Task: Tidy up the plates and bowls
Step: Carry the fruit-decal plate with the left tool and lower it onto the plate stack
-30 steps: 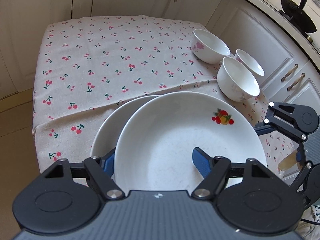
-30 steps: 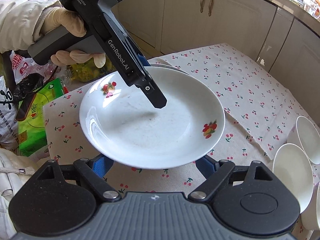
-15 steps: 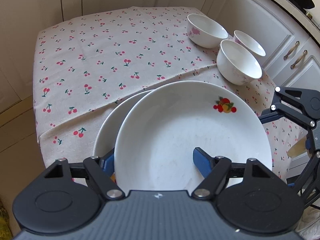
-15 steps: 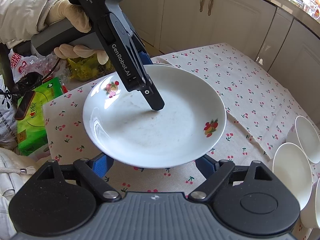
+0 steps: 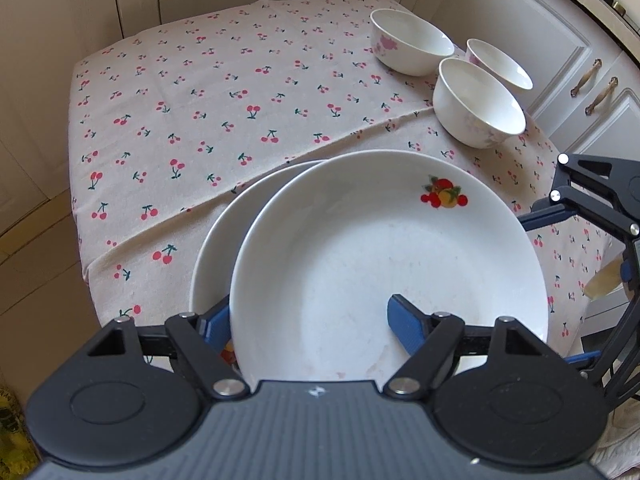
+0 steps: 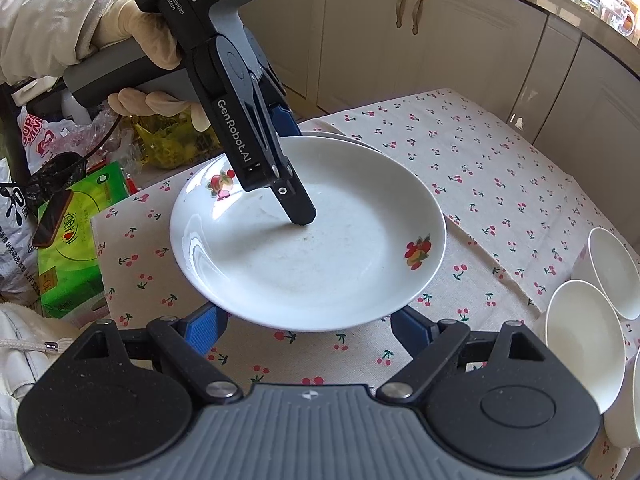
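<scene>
Plate (image 5: 384, 260) near level, clamped at rim by left hand-held gripper (image 5: 308, 322); right hand-held gripper (image 6: 308, 326) released.

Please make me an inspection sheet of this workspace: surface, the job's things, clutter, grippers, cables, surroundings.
Surface: table under a cherry-print cloth, creased across the middle.
Job's things: white fruit-motif plate held above a second white plate; three white ceramic bowls grouped at the table's far right corner.
Clutter: green carton, dark phone and plastic bags beside the table.
Grippers: left hand-held gripper clamps the fruit-motif plate's rim; right hand-held gripper open, under the plate's near edge, contact unclear.
Cables: thin dark cable over the bags.
Surroundings: cream kitchen cabinets.
</scene>
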